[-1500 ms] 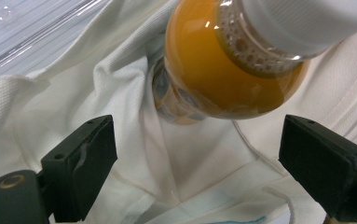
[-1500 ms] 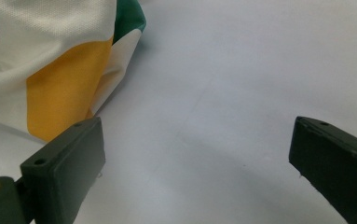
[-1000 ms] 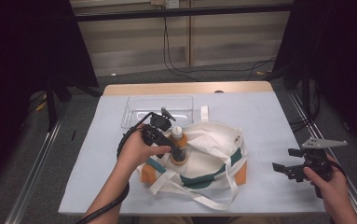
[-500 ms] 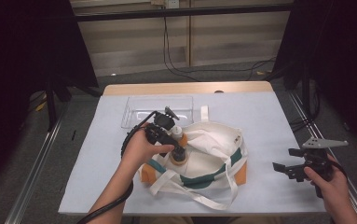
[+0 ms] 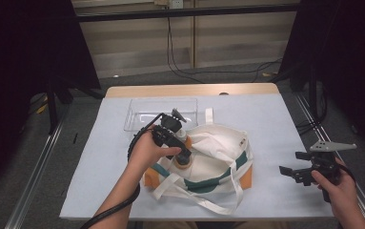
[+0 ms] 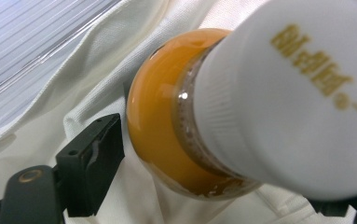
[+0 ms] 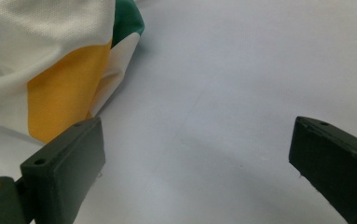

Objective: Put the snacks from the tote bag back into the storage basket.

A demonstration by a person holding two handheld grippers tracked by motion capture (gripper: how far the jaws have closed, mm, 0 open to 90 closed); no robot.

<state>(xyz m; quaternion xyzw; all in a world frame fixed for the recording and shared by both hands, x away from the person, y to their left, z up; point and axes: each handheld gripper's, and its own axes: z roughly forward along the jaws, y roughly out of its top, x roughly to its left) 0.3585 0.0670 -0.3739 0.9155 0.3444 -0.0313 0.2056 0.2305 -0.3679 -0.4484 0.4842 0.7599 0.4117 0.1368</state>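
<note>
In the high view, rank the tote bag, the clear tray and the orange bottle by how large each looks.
1. Tote bag, widest of the three.
2. Clear tray, smaller, though the left gripper covers part of it.
3. Orange bottle, far the smallest; only a bit shows by that gripper, whose jaws have just been closing around it.

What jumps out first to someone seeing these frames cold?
The orange bottle with its white cap, looming close in the left gripper view, standing in the white cloth bag at the table's middle. The left gripper is down around it; its jaws have just been closing, one pad not yet touching the bottle. At the right edge of the table, the right gripper rests open, nothing between its jaws.
</note>
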